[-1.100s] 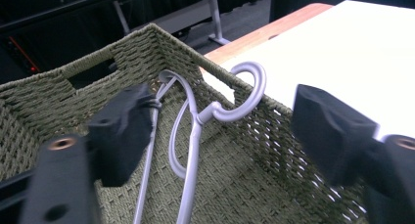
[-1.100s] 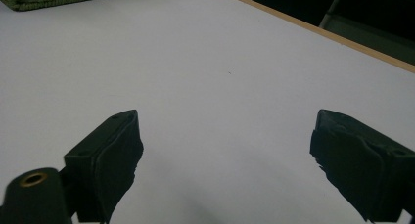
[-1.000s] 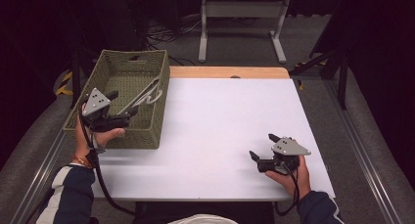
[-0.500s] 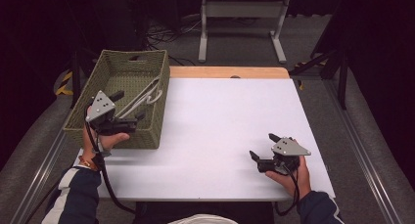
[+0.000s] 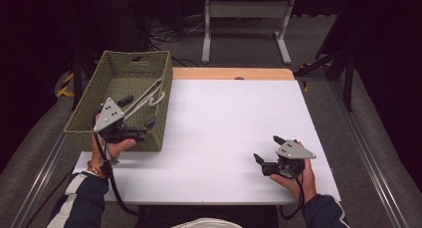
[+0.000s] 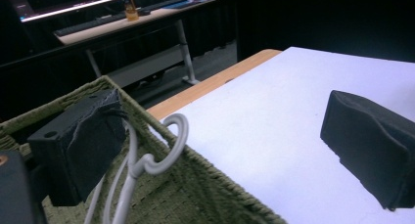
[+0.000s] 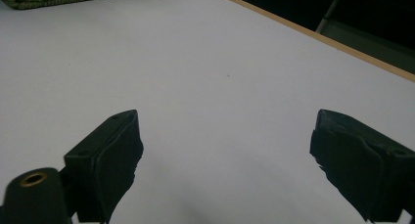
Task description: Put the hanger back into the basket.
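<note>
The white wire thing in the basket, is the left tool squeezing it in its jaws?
No: in the left gripper view the jaws stand wide apart, and the white wire hanger just leans on the green basket rim.
</note>
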